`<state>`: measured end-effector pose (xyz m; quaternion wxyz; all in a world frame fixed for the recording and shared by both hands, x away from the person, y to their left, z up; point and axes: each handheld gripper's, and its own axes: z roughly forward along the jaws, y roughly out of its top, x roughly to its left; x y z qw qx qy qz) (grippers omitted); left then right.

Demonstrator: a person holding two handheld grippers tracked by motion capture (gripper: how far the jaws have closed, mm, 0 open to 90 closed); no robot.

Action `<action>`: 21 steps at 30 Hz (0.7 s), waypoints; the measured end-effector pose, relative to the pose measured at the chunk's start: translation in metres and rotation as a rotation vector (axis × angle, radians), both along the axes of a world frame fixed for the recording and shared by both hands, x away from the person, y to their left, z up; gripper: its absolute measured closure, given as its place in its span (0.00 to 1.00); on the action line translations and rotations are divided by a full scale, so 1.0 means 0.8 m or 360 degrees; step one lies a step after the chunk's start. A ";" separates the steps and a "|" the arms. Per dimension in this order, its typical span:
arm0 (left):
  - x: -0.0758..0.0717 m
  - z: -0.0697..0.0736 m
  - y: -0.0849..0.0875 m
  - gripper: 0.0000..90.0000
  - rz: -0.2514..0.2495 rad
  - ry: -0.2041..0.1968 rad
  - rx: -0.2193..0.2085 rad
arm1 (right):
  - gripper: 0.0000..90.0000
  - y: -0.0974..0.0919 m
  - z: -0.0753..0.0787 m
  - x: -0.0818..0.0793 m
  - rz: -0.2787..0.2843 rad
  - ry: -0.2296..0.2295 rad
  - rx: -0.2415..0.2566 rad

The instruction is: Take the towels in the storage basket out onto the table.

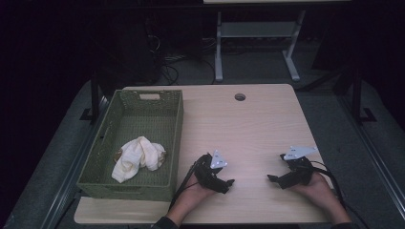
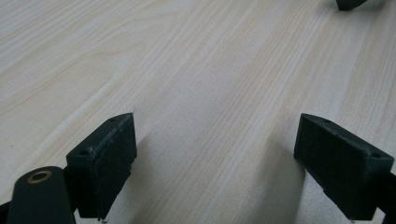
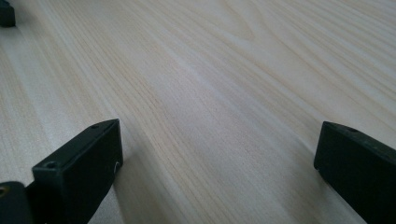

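The left gripper (image 1: 229,183) lies low on the table (image 1: 248,124), held by the left hand (image 1: 193,195) that comes in from the near edge, and it points toward the other gripper. Its two jaws stand wide apart, and between them is nothing but bare wood, as the left gripper view shows (image 2: 215,140). The right gripper (image 1: 271,179) rests in the same way in the right hand (image 1: 317,186), pointing back at the left one, so the two tips face each other with a gap of table between. Its jaws are also wide and hold nothing (image 3: 219,154). Each gripper carries one grey plate on top and trails one cable. To the left of the left gripper, just beside it, stands one green basket (image 1: 176,143) with a woven wall. Inside the basket, at its near end, lies one crumpled cream cloth (image 1: 138,155), apart from both grippers. Far beyond the grippers, near the far edge, the table has one round hole (image 1: 239,97).
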<state>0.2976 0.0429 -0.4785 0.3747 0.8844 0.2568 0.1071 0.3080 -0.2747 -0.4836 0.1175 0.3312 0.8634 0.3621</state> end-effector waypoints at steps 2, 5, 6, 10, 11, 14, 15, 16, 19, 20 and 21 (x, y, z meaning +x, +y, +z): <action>0.000 0.000 0.000 0.14 0.0003 0.0001 0.0001 | 0.01 0.000 0.000 0.000 0.0000 0.0000 0.0000; 0.000 0.001 -0.001 0.14 0.0003 0.0009 0.0011 | 0.01 0.000 0.000 0.001 0.0008 -0.0003 -0.0001; 0.000 0.002 0.000 0.14 0.0001 0.0011 0.0015 | 0.01 0.000 0.000 0.001 0.0009 -0.0003 -0.0001; 0.003 0.003 0.002 0.15 0.0016 0.0023 0.0036 | 0.01 0.000 0.000 0.001 0.0009 0.0000 -0.0001; 0.004 0.004 0.003 0.15 0.0023 0.0029 0.0036 | 0.01 0.000 0.000 0.001 0.0010 -0.0001 0.0000; 0.003 0.007 0.009 0.15 0.0053 0.0028 0.0017 | 0.01 0.000 0.000 0.001 0.0019 0.0002 0.0000; 0.003 0.008 0.011 0.15 0.0069 0.0022 0.0024 | 0.01 0.000 0.000 0.002 0.0022 0.0002 0.0000; 0.003 0.009 0.013 0.15 0.0083 0.0020 0.0025 | 0.01 0.000 0.000 0.002 0.0025 0.0003 0.0001; 0.002 0.012 0.020 0.15 0.0117 -0.0002 0.0041 | 0.01 0.000 0.000 0.003 0.0034 -0.0001 0.0000; 0.002 0.013 0.021 0.15 0.0123 -0.0007 0.0045 | 0.01 0.000 0.000 0.003 0.0036 -0.0002 0.0000; 0.002 0.014 0.023 0.15 0.0137 -0.0004 0.0038 | 0.01 0.000 0.000 0.003 0.0036 -0.0002 0.0000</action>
